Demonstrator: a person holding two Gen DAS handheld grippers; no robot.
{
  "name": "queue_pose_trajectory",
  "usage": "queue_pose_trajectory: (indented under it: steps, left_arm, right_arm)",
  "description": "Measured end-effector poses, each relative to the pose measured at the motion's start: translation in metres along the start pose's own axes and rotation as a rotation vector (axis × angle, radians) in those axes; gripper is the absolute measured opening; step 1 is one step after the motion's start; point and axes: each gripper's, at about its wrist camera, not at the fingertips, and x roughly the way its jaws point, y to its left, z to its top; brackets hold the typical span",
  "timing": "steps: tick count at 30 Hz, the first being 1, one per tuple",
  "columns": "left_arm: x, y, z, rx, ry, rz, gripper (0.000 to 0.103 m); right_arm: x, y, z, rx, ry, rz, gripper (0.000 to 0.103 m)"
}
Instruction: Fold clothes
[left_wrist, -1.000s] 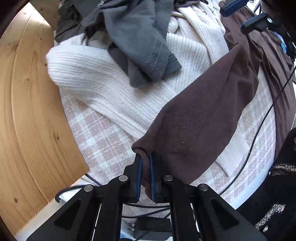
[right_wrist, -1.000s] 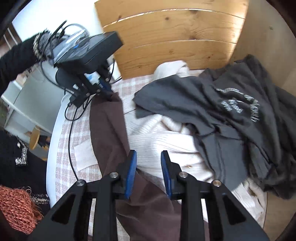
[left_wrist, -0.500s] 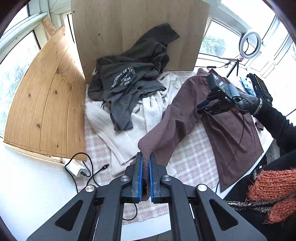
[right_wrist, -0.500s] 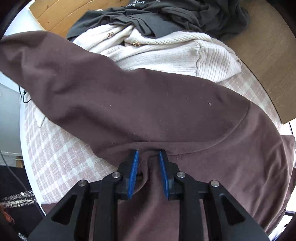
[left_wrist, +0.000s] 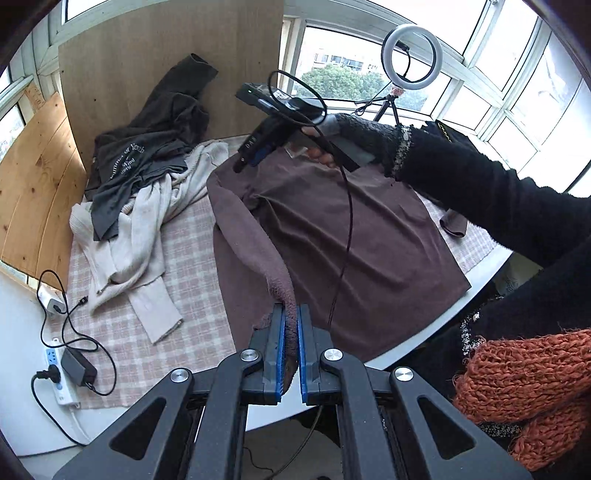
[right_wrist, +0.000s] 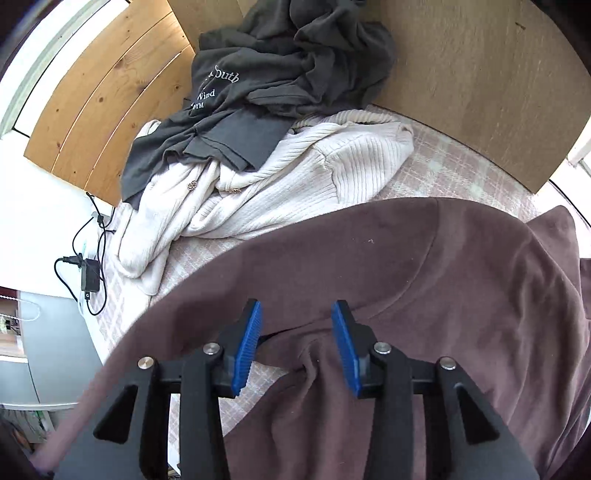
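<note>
The brown top (left_wrist: 351, 236) is being released at its shoulder by the right gripper (right_wrist: 295, 332), whose blue pads, pinched on a bunch of the cloth half a second ago, are now being held wide apart with only a small ridge of fabric between them. The garment is being left spread across the checked tablecloth (left_wrist: 192, 266), beside the heap formed by the cream cardigan (left_wrist: 147, 229) and the grey T-shirt (left_wrist: 140, 162). The cuff of its sleeve (left_wrist: 255, 240) is being kept clamped between the narrow fingers of the left gripper (left_wrist: 290, 325), raised over the near table edge so the sleeve is being drawn taut. A fold of that sleeve across the body is judged to be the step in hand. The right gripper is being held low over the shoulder, the person's black-sleeved arm reaching in from the right.
</note>
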Motion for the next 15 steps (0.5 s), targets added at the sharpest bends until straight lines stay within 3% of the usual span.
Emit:
queue_pose_trajectory:
  steps: [3,7,8,9,10,13,15]
  left_arm:
    - [0.023,-0.040,-0.013,-0.040,0.009,-0.003,0.005]
    - [0.048,-0.069,-0.028,-0.078,0.012,0.001,0.005]
    - [0.053,-0.074,-0.031,-0.078,0.013,0.009,0.005]
    - [0.058,-0.079,-0.033,-0.076,0.014,0.016,0.005]
    - [0.063,-0.084,-0.035,-0.066,0.016,0.034,0.005]
    - [0.078,-0.099,-0.038,-0.010,0.019,0.092,0.005]
    - [0.098,-0.106,-0.044,-0.002,0.033,0.078,0.006]
  right_arm:
    - [0.006,0.003,0.004,0.050,0.025,0.050,0.040]
    - [0.034,0.002,-0.003,0.037,0.082,-0.047,0.040]
    - [0.039,-0.001,-0.006,0.034,0.089,-0.060,0.035]
    - [0.038,-0.006,-0.009,0.035,0.073,-0.044,0.013]
    - [0.032,-0.011,-0.011,0.039,0.050,-0.015,0.007]
    - [0.001,-0.029,-0.015,0.059,-0.035,0.099,0.007]
    - [-0.016,-0.044,-0.021,0.066,-0.100,0.092,0.007]
